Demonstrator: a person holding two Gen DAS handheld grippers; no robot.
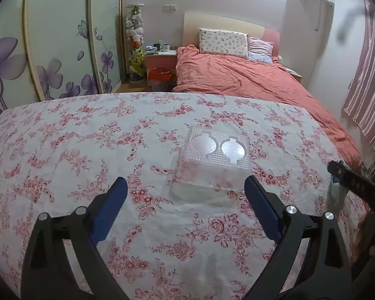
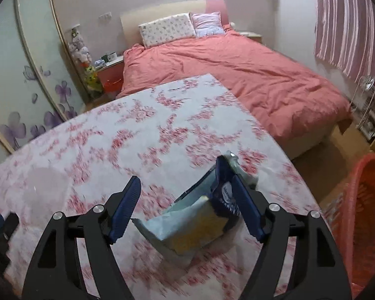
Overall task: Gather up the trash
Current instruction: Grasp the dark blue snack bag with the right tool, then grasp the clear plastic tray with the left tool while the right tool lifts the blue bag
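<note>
Right gripper [image 2: 187, 195]: fingers wide apart, crumpled snack bag [image 2: 200, 222] on the worktop [image 2: 87, 150] between them, against the right finger, clear of the left. Left gripper [image 1: 186, 190]: fingers spread, empty; clear plastic tray [image 1: 213, 161] just ahead.

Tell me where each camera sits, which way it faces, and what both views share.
Left wrist: sits on the left gripper, angled down over the floral tablecloth at a clear plastic tray; its open fingers show, the right gripper's tip at the right edge.
Right wrist: sits on the right gripper, angled down at a snack bag between its open fingers; red basket at right.
Shared: tablecloth, coral-covered bed.
</note>
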